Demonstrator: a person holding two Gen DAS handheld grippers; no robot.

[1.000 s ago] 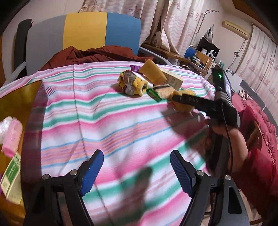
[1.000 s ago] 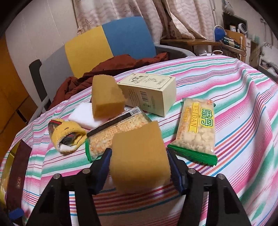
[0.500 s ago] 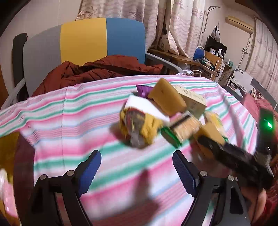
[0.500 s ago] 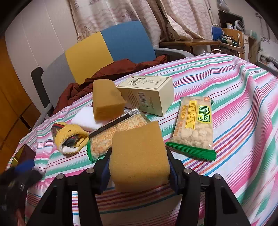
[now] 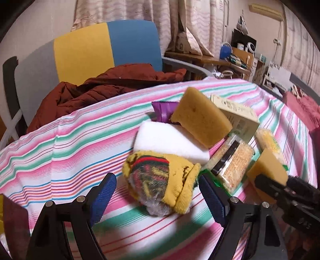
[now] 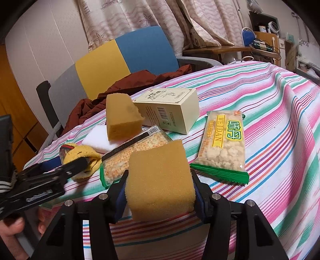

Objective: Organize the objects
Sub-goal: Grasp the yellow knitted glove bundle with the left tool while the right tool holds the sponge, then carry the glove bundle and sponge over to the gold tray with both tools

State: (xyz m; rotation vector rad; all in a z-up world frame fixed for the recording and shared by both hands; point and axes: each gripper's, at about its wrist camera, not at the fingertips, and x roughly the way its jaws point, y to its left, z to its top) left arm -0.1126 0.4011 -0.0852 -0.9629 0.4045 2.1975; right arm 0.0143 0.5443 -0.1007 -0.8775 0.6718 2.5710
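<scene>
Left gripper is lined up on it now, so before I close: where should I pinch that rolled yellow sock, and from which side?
Grip the rolled yellow sock across its fat middle, coming straight in from the near edge as the open left gripper already faces. The bundle lies crosswise between the fingers, with a white foam block and a cracker packet touching its far side, so a near-side approach likely avoids snagging them.

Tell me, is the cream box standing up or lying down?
Lying down. The cream box rests on a long side on the striped tablecloth, barcode panel facing the camera.

A lived-in home: patterned curtains (image 6: 140,18) at the top, striped tablecloth (image 6: 270,104), jacket-draped chair (image 5: 112,42) behind.
</scene>
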